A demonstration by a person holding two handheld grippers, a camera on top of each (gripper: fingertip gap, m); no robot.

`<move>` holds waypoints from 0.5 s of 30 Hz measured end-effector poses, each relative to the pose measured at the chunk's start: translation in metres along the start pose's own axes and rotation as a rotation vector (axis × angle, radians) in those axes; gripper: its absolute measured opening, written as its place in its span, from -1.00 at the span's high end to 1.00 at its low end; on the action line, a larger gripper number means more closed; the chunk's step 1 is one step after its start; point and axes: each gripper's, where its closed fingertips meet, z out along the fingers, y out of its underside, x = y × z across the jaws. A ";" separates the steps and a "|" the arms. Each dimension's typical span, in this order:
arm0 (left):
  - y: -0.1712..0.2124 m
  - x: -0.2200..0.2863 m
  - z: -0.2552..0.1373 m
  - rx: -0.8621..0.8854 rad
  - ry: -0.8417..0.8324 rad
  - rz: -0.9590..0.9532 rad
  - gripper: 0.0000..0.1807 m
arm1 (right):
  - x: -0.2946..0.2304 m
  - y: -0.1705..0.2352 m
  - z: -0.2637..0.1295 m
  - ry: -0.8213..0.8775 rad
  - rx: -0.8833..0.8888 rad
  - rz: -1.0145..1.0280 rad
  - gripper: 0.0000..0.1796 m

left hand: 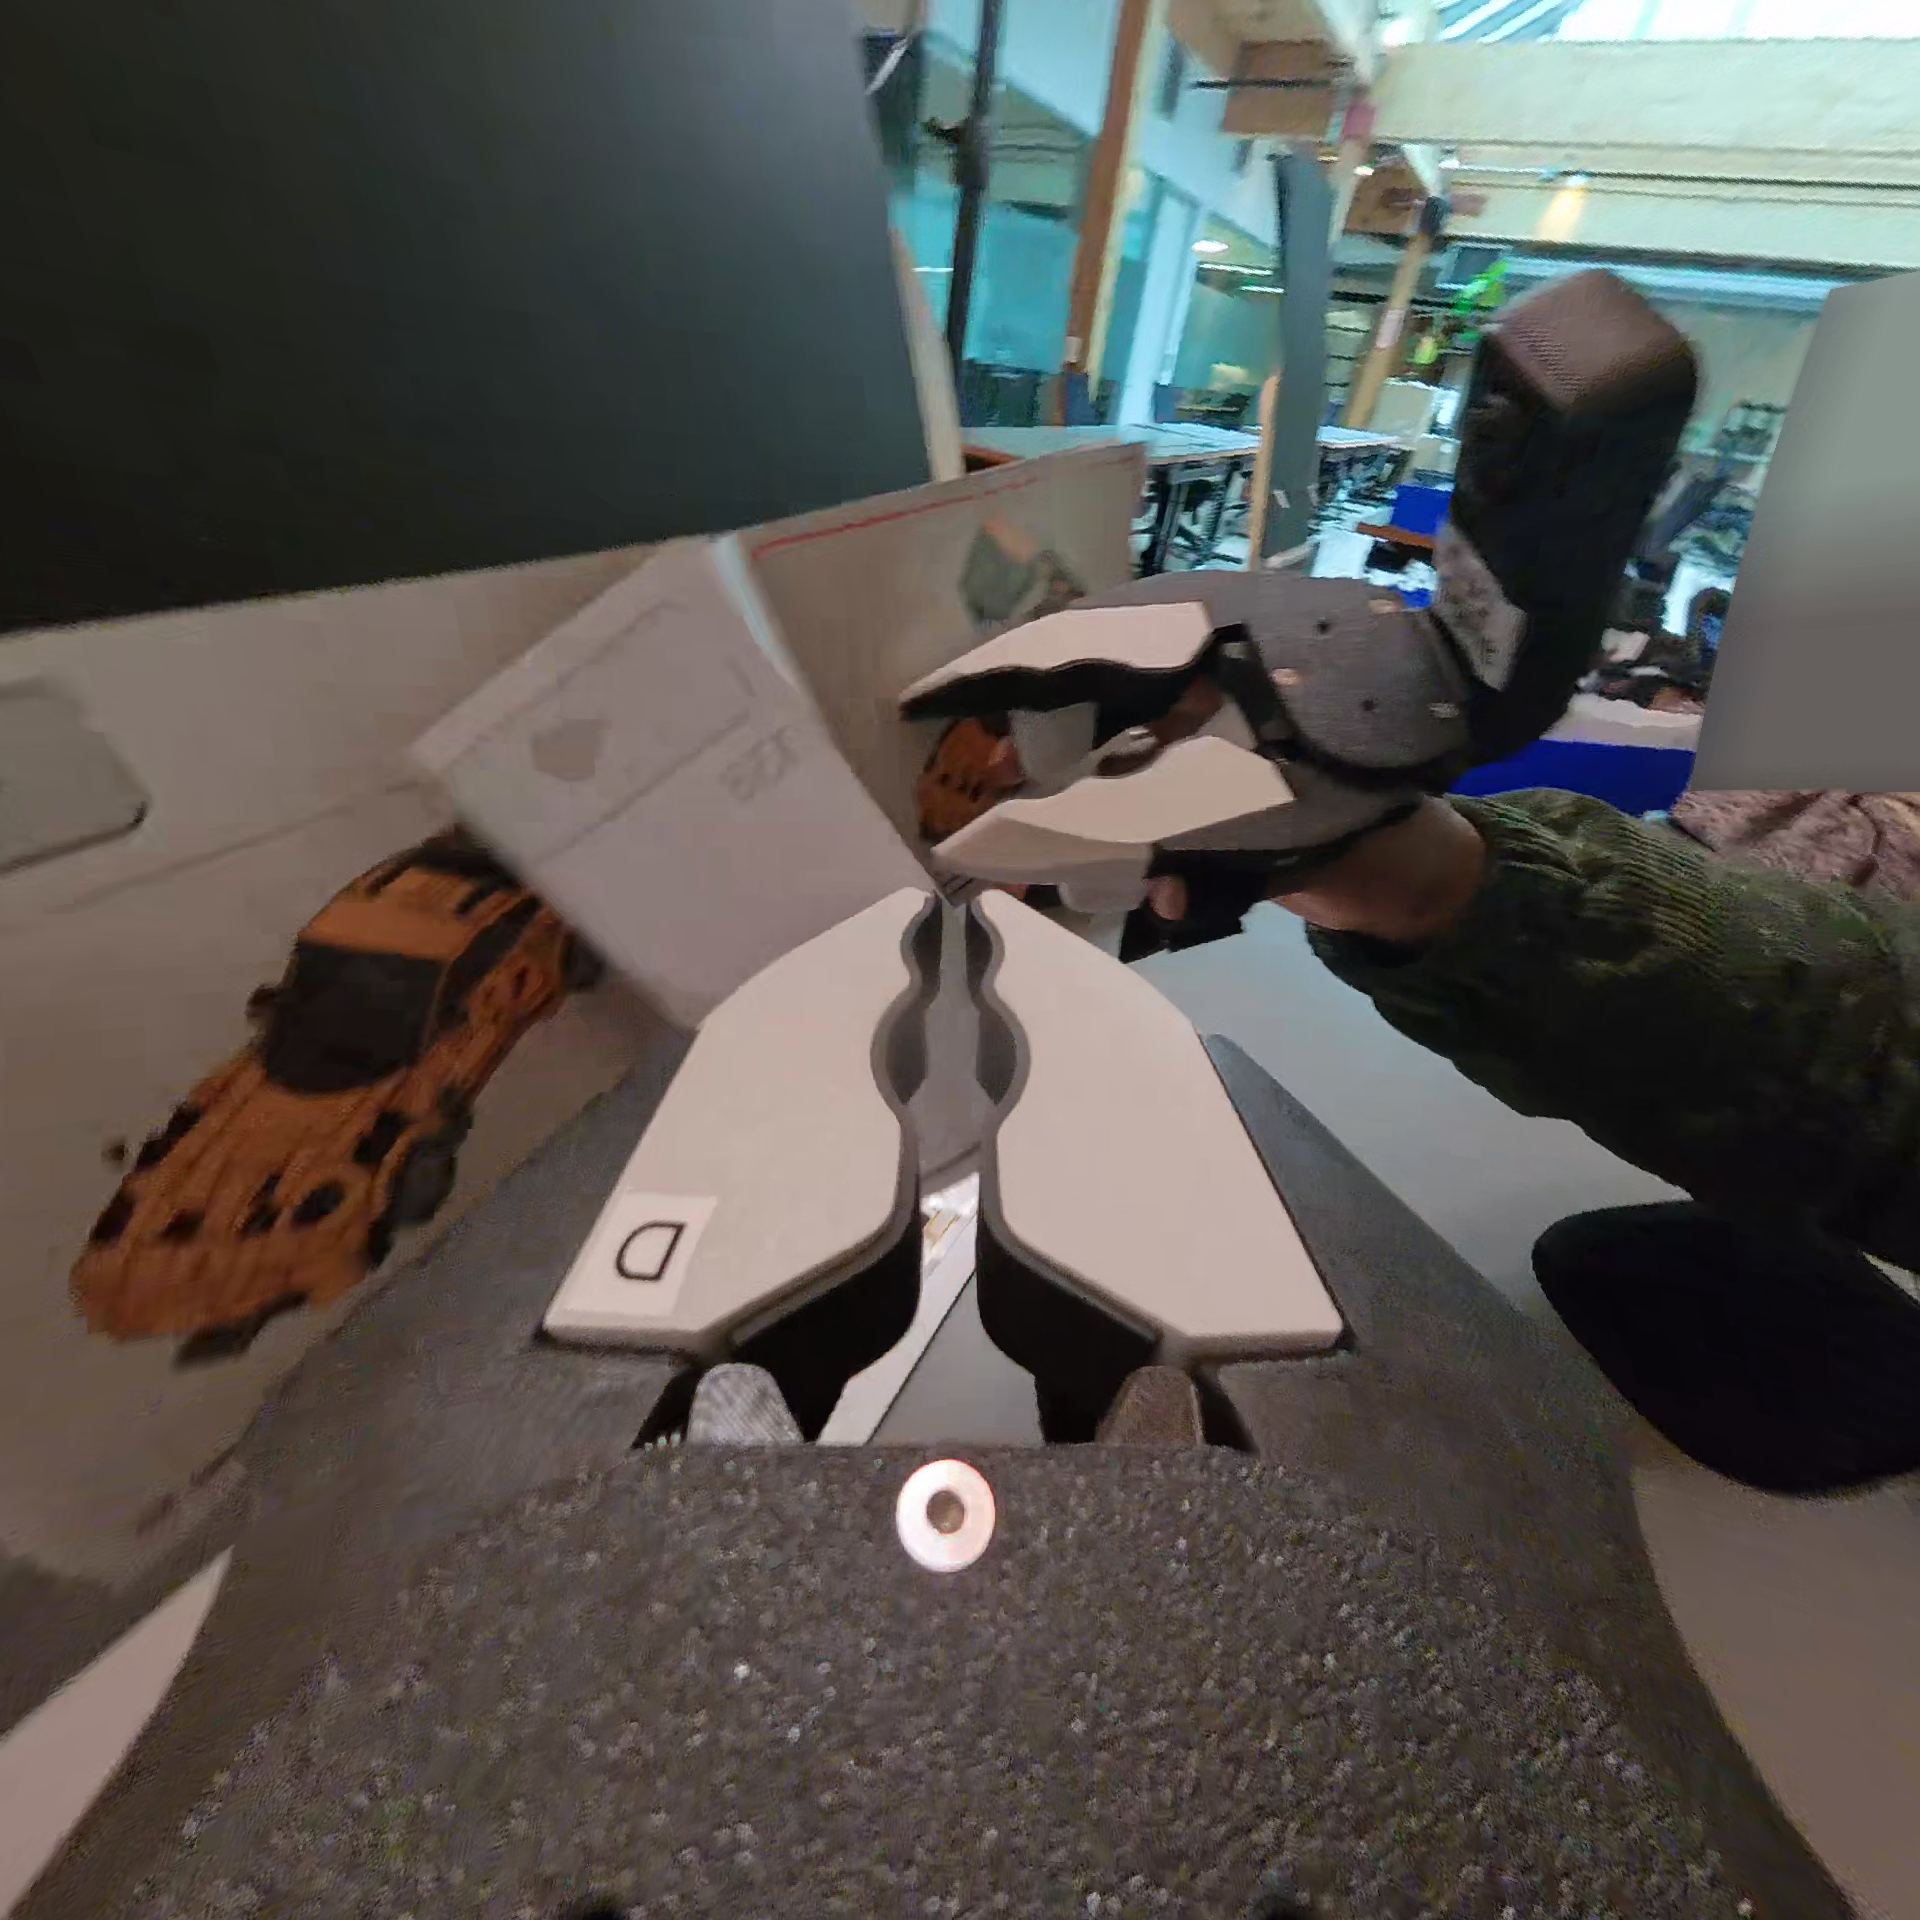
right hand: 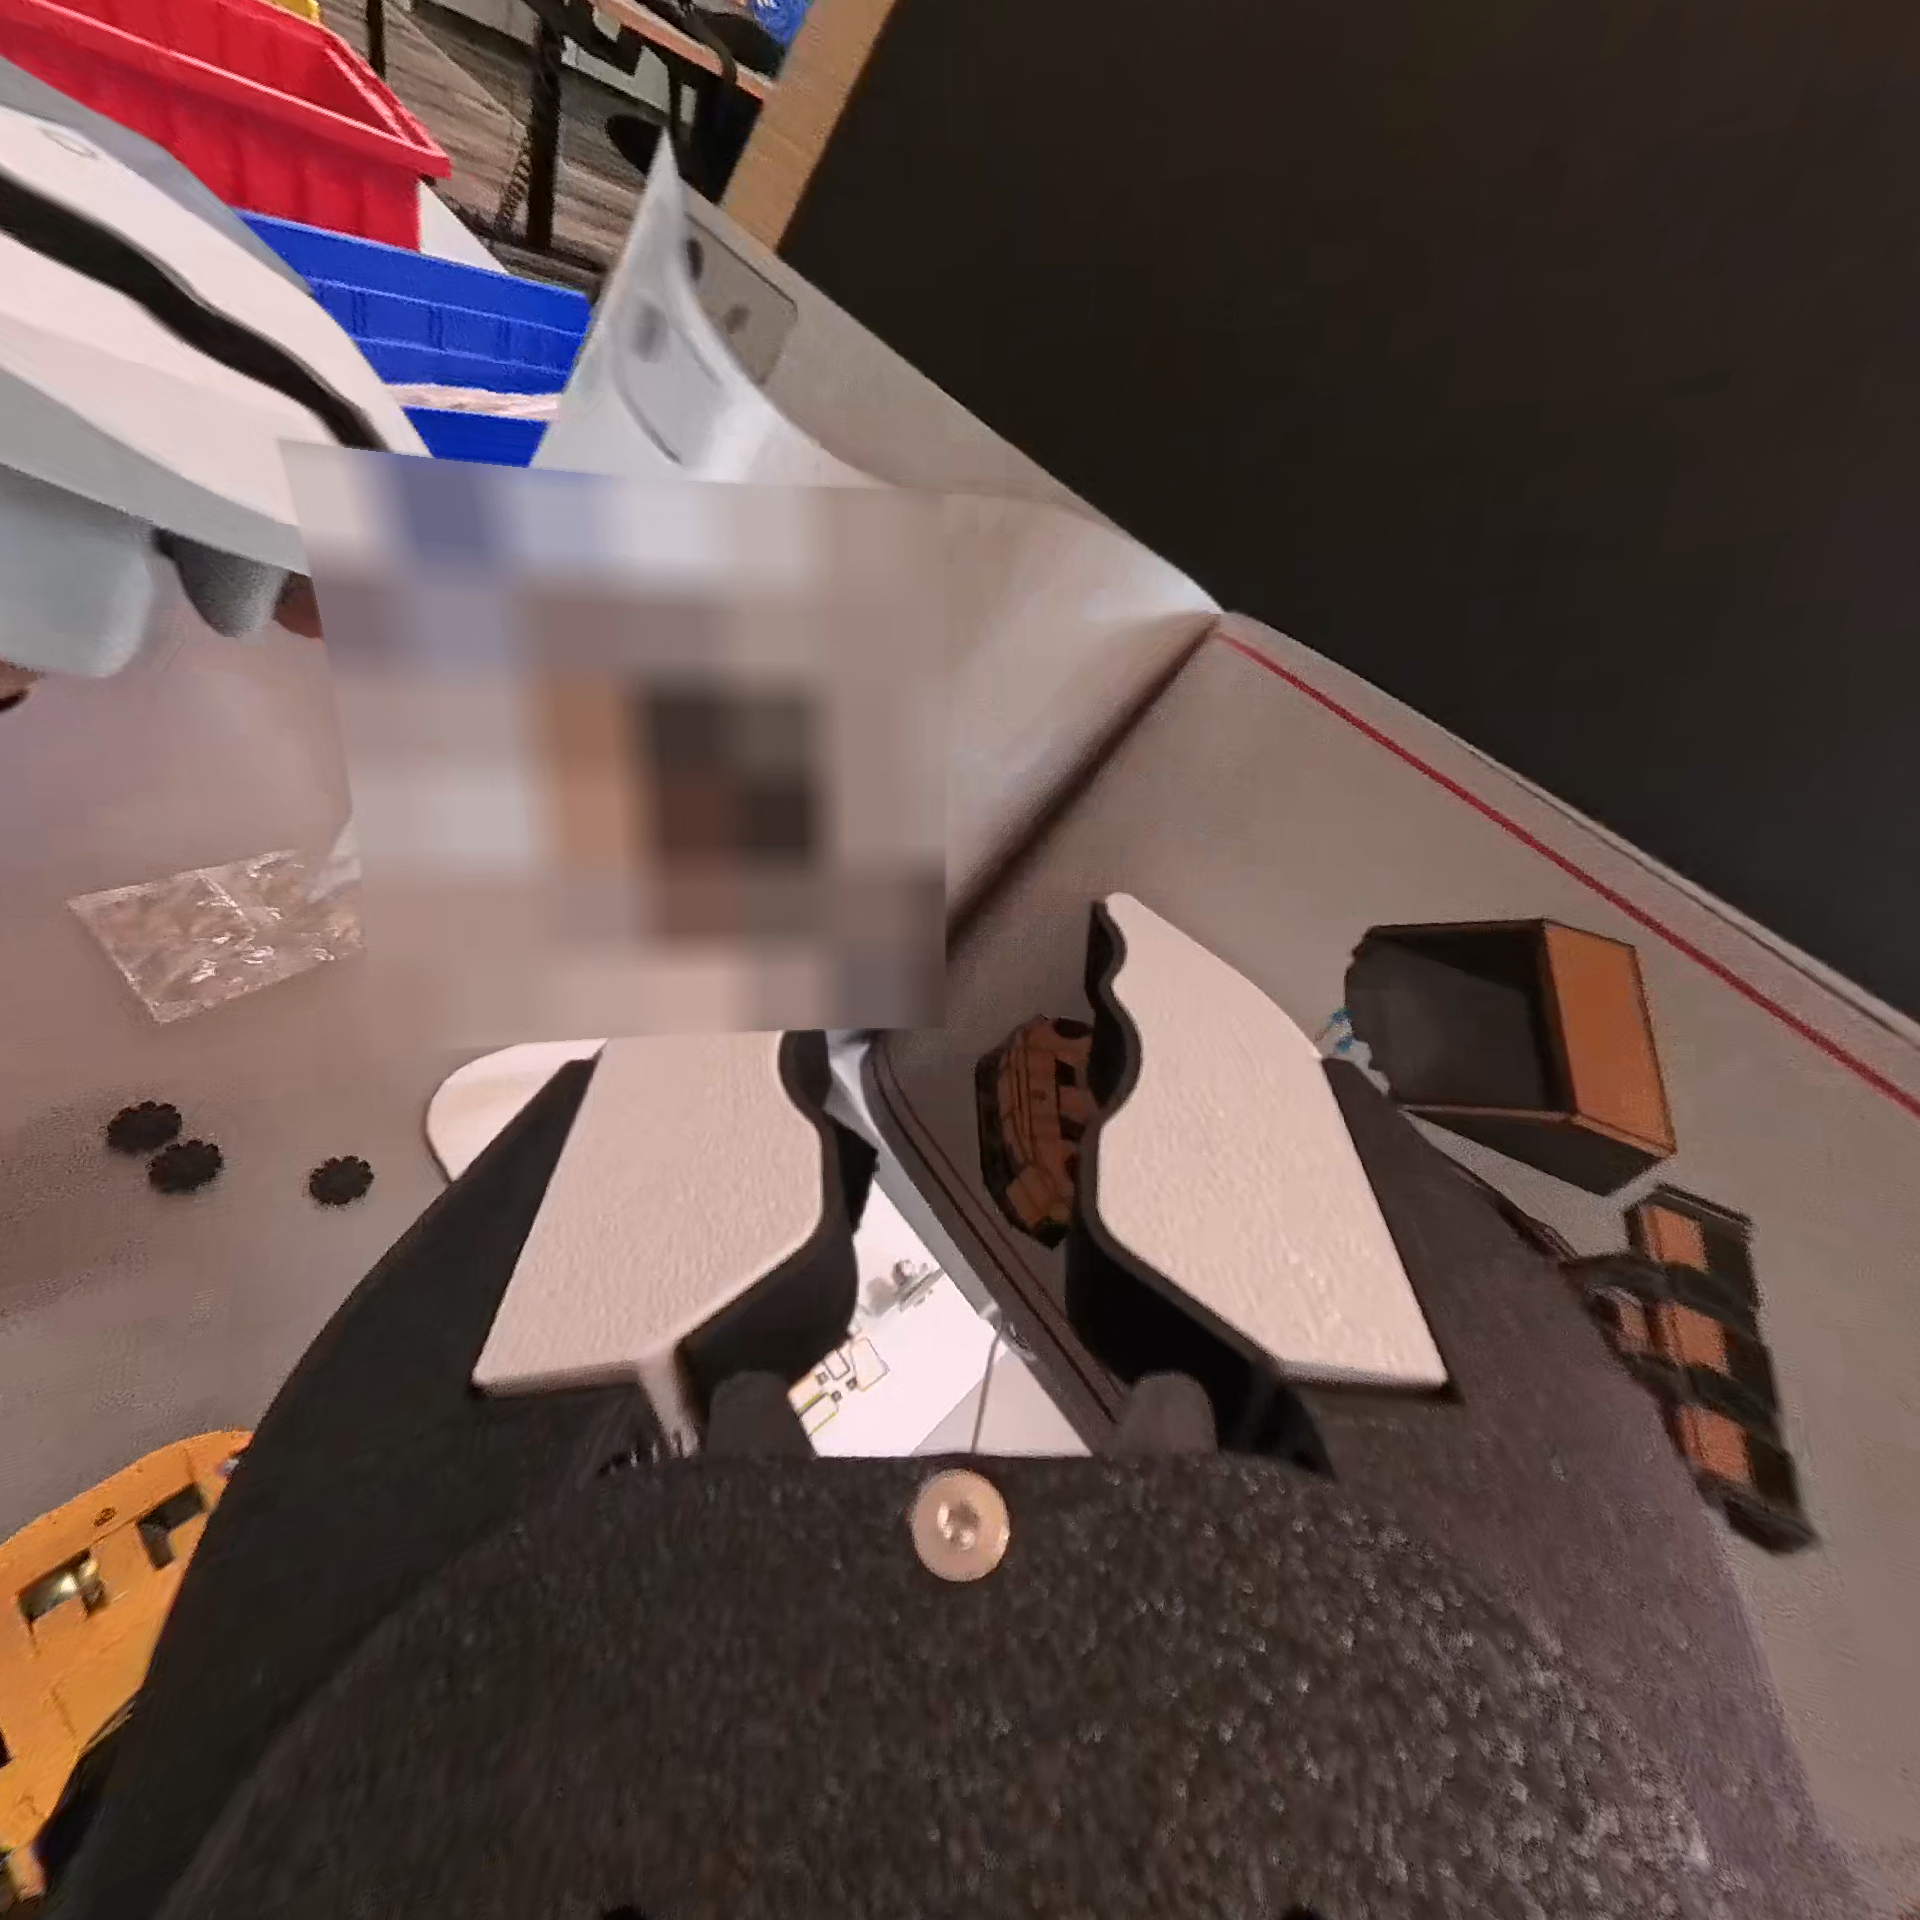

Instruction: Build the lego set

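The left gripper (left hand: 951,904) has its fingers pinched on a booklet page (left hand: 665,769), turning it; the right gripper (right hand: 940,997), fingers wide, must next pick pieces.

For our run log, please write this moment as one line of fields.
step: handling instruction booklet | left gripper: shut on page corner | right gripper: open, near page | table: three small black round pieces

Hand-held gripper (left hand: 954,906) matt grainy plastic; booklet (left hand: 665,769) smooth paper; sleeve (left hand: 1621,966) knit.
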 end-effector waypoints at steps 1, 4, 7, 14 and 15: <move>-0.003 0.004 0.002 0.001 0.021 0.034 0.93 | 0.003 0.001 0.000 0.005 -0.003 0.011 0.52; -0.015 -0.010 -0.009 0.026 -0.090 0.122 0.91 | 0.003 -0.007 -0.005 0.015 0.020 0.001 0.52; -0.023 -0.042 -0.036 0.078 -0.243 0.071 0.84 | -0.007 -0.024 -0.012 0.003 0.079 -0.079 0.51; 0.024 -0.041 -0.019 -0.095 -0.145 -0.036 0.96 | -0.067 -0.042 -0.003 -0.249 0.087 0.023 0.44; 0.027 -0.041 -0.017 -0.121 -0.177 0.014 1.00 | -0.068 -0.043 -0.003 -0.261 0.094 0.047 0.42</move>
